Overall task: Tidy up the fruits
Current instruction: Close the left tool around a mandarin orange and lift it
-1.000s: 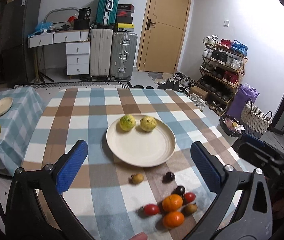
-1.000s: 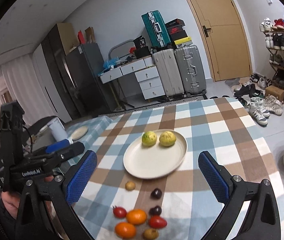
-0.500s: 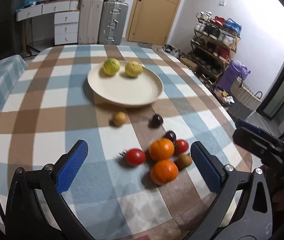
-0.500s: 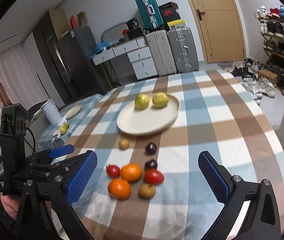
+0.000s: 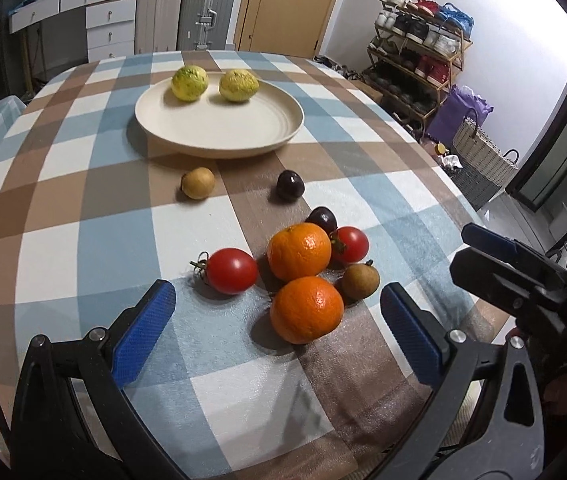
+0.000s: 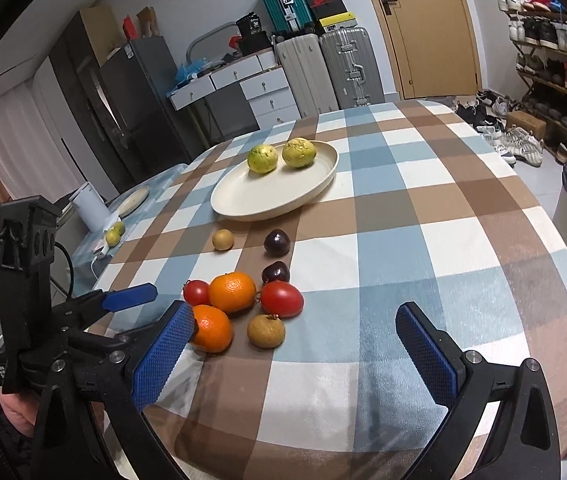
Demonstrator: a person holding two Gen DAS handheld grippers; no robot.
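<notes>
Fruits: only 2 yellow-green guavas (image 5: 189, 83) (image 5: 238, 85) sit on the far side of the cream plate (image 5: 219, 136), rest of plate bare. Left loose on the bench (image 5: 63, 240), near side: 2 oranges (image 5: 299, 252) (image 5: 306, 309), 2 tomatoes (image 5: 231, 271) (image 5: 349, 244), 2 dark plums (image 5: 290, 185) (image 5: 322, 219), 2 brown longans (image 5: 198, 183) (image 5: 360, 280), all clustered except the far longan & plum nearer the plate. Looks approx 1/4 done, 8 pcs to go. Left gripper (image 5: 277, 328) wide open, empty, just short of the near orange. Right gripper (image 6: 295, 354) also wide open, empty, near the cluster.
</notes>
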